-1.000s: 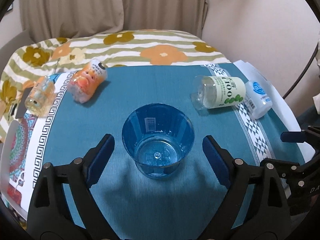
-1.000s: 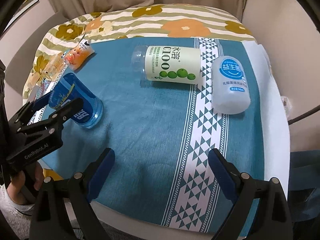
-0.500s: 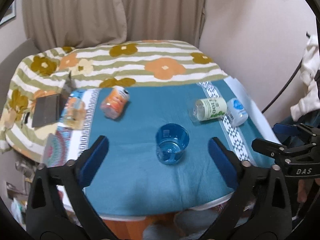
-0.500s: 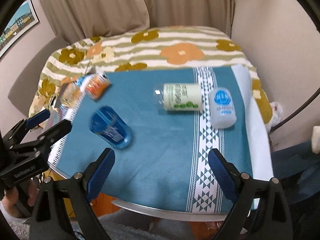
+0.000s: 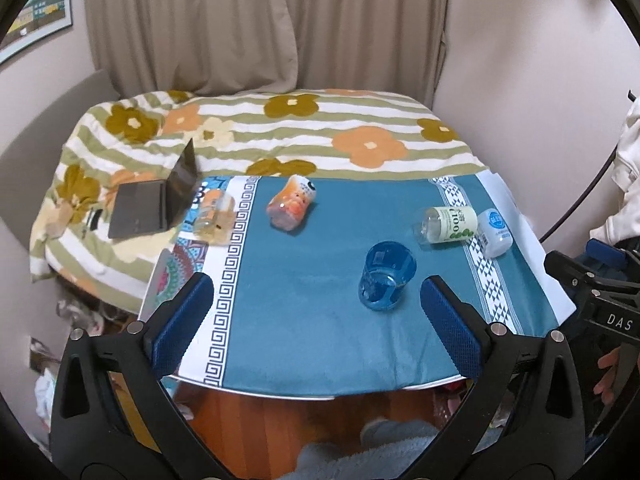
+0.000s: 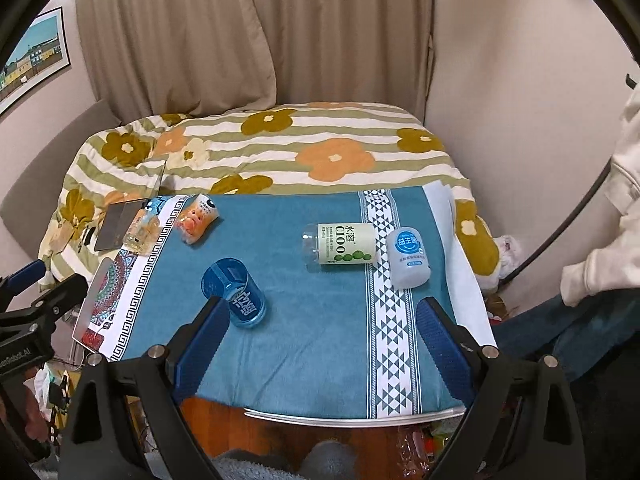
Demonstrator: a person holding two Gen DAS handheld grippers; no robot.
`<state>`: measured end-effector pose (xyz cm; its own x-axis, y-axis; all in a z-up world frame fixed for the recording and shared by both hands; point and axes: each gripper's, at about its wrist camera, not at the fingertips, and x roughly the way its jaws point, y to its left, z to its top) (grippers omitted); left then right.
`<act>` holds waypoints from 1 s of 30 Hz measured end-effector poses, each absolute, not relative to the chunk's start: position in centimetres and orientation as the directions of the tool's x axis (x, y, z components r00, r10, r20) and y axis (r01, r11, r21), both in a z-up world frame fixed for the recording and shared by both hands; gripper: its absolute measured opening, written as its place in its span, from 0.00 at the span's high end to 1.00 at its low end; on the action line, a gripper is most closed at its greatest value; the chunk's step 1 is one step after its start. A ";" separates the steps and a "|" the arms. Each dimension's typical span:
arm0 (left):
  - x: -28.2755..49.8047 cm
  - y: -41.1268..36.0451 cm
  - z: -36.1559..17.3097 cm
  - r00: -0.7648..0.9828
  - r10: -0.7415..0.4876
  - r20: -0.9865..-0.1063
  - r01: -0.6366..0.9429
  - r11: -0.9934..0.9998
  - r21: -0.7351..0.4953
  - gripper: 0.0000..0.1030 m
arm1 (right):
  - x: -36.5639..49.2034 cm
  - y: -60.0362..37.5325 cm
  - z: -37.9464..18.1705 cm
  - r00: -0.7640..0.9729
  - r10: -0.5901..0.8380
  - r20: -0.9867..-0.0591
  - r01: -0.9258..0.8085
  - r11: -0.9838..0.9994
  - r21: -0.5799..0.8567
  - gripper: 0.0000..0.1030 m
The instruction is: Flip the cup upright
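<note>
A clear blue plastic cup (image 5: 387, 276) stands upright, mouth up, on the blue tablecloth (image 5: 304, 304). It also shows in the right wrist view (image 6: 236, 294), left of centre. My left gripper (image 5: 316, 324) is open and empty, held back above the table's near edge, apart from the cup. My right gripper (image 6: 320, 344) is open and empty, also back at the near edge. Each gripper shows at the edge of the other's view.
A green-labelled bottle (image 6: 344, 245) and a white bottle (image 6: 409, 256) lie at the right. An orange bottle (image 5: 292, 206) and a clear yellowish bottle (image 5: 212, 214) lie at the back left. An open laptop (image 5: 156, 200) sits on the flowered bedspread (image 5: 280, 136).
Both grippers have pulled well back and up from the table. The left gripper's jaws, earlier either side of the cup, are now clear of it. The cup stays upright.
</note>
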<state>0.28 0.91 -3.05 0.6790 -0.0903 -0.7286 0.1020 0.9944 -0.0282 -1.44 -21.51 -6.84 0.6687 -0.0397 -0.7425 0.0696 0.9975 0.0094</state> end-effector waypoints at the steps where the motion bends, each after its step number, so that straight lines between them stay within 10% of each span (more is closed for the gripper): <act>1: 0.2 1.0 -3.1 0.680 -0.092 -0.727 0.101 0.994 -0.031 0.00 | -1.6 -21.5 -6.9 0.669 -0.042 -0.742 0.072 0.997 0.008 0.10; 30: -0.4 0.5 -1.6 0.718 -0.110 -0.687 0.127 0.992 -0.026 0.00 | -2.5 -21.4 -5.8 0.706 -0.068 -0.705 0.107 0.994 0.012 0.10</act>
